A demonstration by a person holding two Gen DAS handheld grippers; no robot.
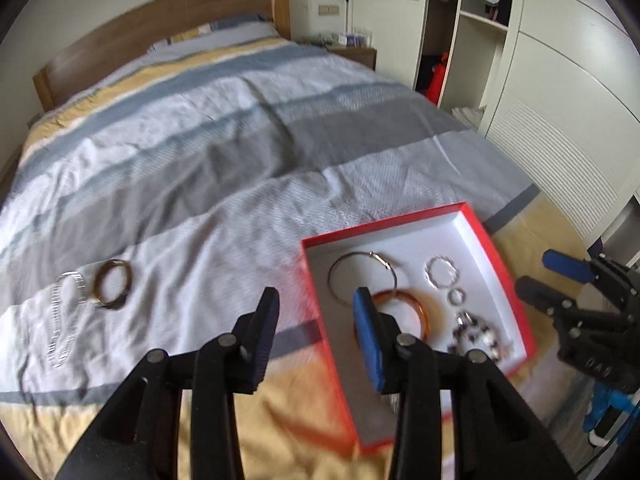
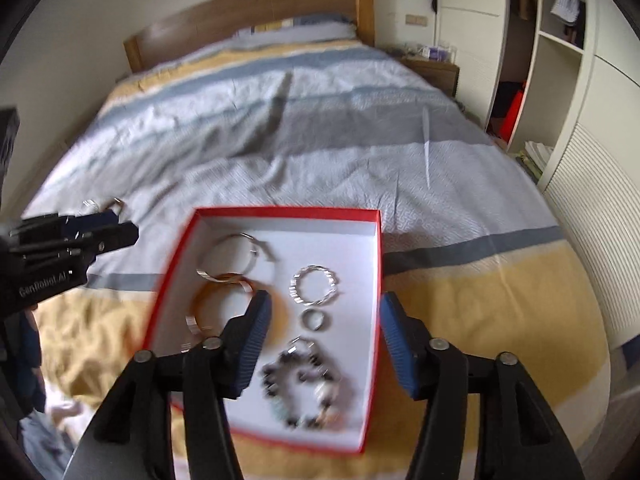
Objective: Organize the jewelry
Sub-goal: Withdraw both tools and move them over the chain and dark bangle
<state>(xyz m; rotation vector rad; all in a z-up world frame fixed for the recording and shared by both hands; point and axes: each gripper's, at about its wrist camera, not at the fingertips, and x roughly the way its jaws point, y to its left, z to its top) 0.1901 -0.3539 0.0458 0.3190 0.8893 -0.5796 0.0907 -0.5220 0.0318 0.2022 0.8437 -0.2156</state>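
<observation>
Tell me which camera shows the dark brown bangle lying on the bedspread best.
The left wrist view: the dark brown bangle lies in full sight on the pale bedspread, left of the red box, beside a clear bracelet. In the right wrist view the left claw hides nearly all of it.

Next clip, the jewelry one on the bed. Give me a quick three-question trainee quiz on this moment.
1. True or false: the left gripper holds a bracelet.
2. Which piece lies outside the red box? A) amber bangle B) brown bangle C) beaded bracelet
3. Fill in: inside the box, the small ring lies between the twisted silver bangle and the ____.

Key: 1 false, both grippers, the right gripper included, are open and empty; 2 B, on the bedspread; 3 beaded bracelet.
</observation>
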